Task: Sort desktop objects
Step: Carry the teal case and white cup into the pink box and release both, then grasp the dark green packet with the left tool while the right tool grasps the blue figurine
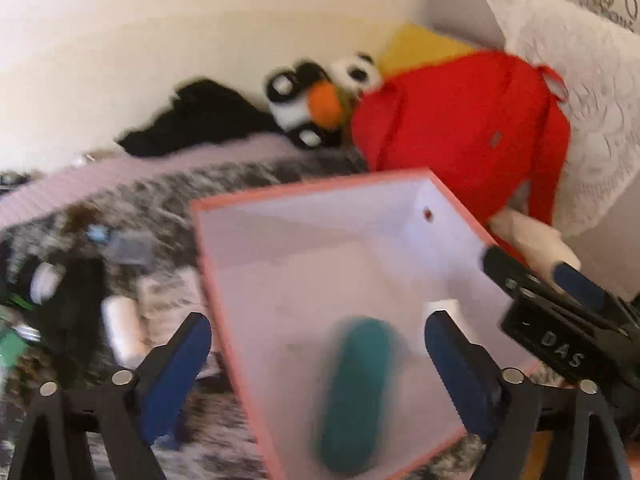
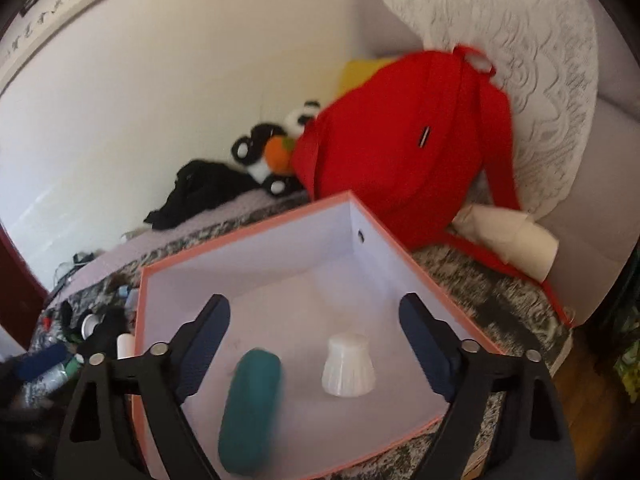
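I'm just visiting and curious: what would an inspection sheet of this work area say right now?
Surface: mottled grey-black blanket on a bed.
Job's things: pink-edged box holds a teal case, blurred, and a white ribbed cap, standing apart.
Clutter: small bottles and tubes lie left of the box.
Grippers: left hand-held gripper open, empty; right hand-held gripper open, empty, both over the box.
Cables: nothing seen clearly.
Surroundings: red backpack, panda plush, black garment, white pillow, pale wall.
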